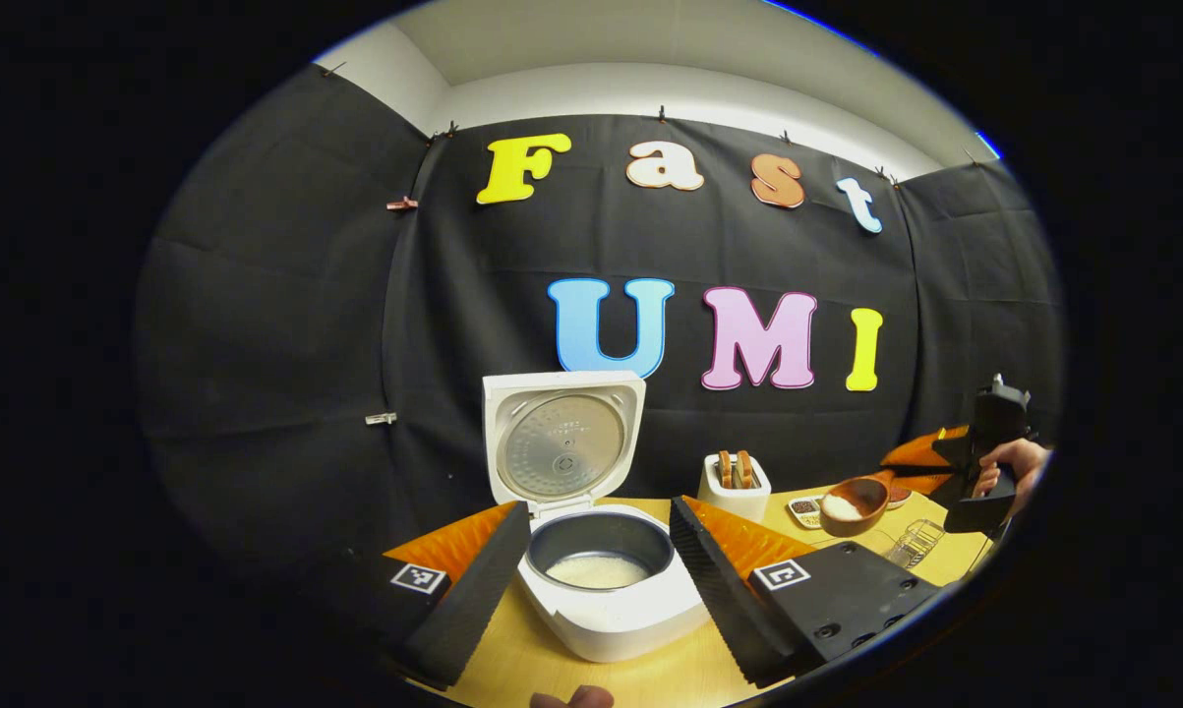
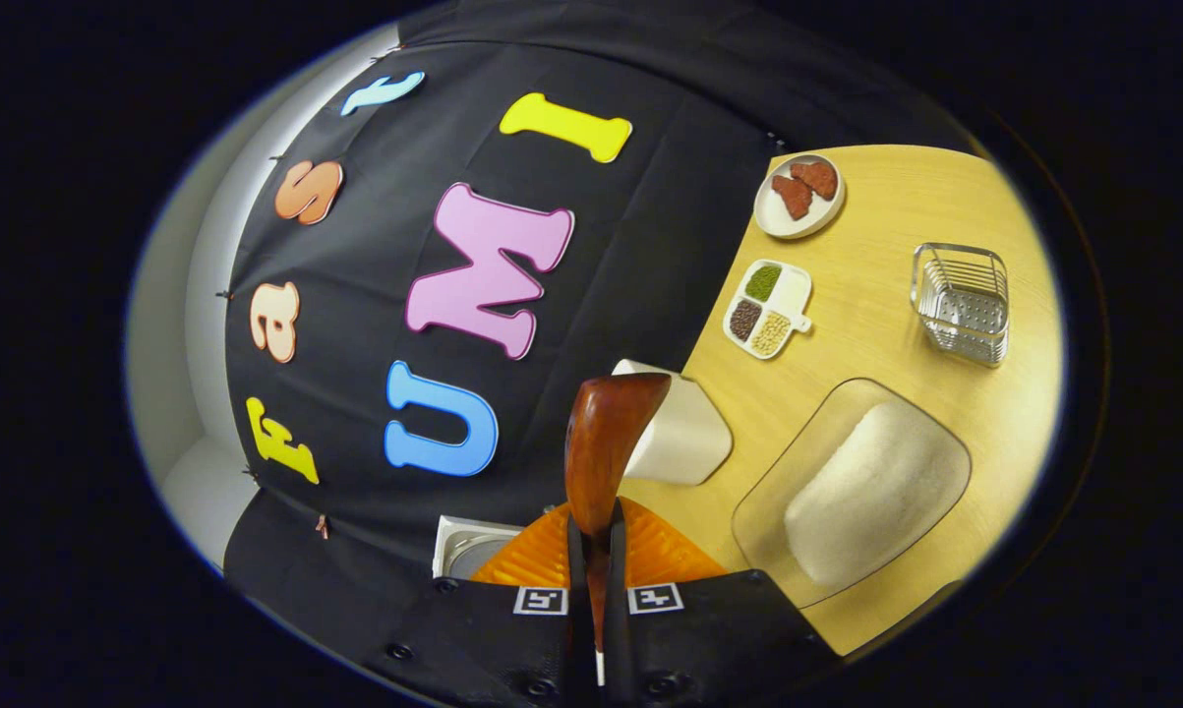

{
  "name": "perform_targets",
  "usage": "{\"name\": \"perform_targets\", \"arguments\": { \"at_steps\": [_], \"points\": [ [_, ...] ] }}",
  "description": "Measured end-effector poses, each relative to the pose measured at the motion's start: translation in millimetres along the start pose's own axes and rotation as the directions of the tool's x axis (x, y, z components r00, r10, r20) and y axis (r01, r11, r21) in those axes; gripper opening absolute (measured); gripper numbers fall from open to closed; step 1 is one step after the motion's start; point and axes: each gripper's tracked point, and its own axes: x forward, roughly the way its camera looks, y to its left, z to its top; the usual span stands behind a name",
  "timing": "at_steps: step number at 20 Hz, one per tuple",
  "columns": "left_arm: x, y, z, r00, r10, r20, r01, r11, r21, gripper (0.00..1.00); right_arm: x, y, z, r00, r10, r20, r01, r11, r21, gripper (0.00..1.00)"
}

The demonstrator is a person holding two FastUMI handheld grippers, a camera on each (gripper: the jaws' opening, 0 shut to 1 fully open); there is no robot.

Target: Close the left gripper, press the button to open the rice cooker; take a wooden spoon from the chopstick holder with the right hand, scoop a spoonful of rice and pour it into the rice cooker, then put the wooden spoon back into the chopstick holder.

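The white rice cooker [image 1: 611,619] stands with its lid [image 1: 563,442] up, and rice lies in the inner pot [image 1: 599,565]. My left gripper [image 1: 599,513] is open, one finger on each side of the pot. At the far right a hand holds my right gripper [image 1: 920,470], shut on the handle of the wooden spoon [image 1: 852,506], whose bowl carries white rice and hovers right of the white chopstick holder [image 1: 734,490]. In the right gripper view the spoon [image 2: 606,442] sticks out from the shut gripper [image 2: 591,536], in front of the chopstick holder [image 2: 684,438].
A clear container of rice [image 2: 866,492] lies on the wooden table [image 2: 906,197]. Beyond it are a wire basket [image 2: 960,303], a divided tray of grains [image 2: 766,310] and a plate with red-brown pieces [image 2: 798,195]. The cooker lid [image 2: 468,546] shows low left.
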Motion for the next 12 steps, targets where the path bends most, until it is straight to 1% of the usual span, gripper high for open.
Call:
{"name": "perform_targets", "arguments": {
  "at_steps": [2, 4, 8, 10, 12],
  "points": [
    [-10.8, 10.3, -1.3, 1.000, 0.016, -0.002, -0.016, 1.000, -0.001, 0.98, 12.2, 27.7, -23.8, 0.999, 0.030, -0.035, -0.030, 1.000, -0.009, 0.07],
    [-10.9, 20.7, -3.7, 0.999, 0.032, -0.008, -0.032, 0.999, -0.005, 0.98, 24.8, 52.3, -49.3, 0.996, 0.056, -0.067, -0.058, 0.998, -0.024, 0.07],
    [-14.2, 35.7, -10.1, 0.998, 0.053, -0.023, -0.054, 0.999, -0.007, 0.98, 54.9, 86.3, -97.7, 0.989, 0.089, -0.119, -0.091, 0.996, -0.019, 0.07],
    [-16.5, 42.5, -13.6, 0.998, 0.063, -0.032, -0.063, 0.998, -0.010, 0.98, 69.7, 100.2, -115.7, 0.988, 0.091, -0.125, -0.095, 0.995, -0.027, 0.07],
    [-17.7, 46.1, -16.9, 0.997, 0.068, -0.036, -0.068, 0.998, -0.016, 0.98, 83.9, 114.4, -127.3, 0.989, 0.101, -0.110, -0.110, 0.991, -0.079, 0.07]
  ]
}}
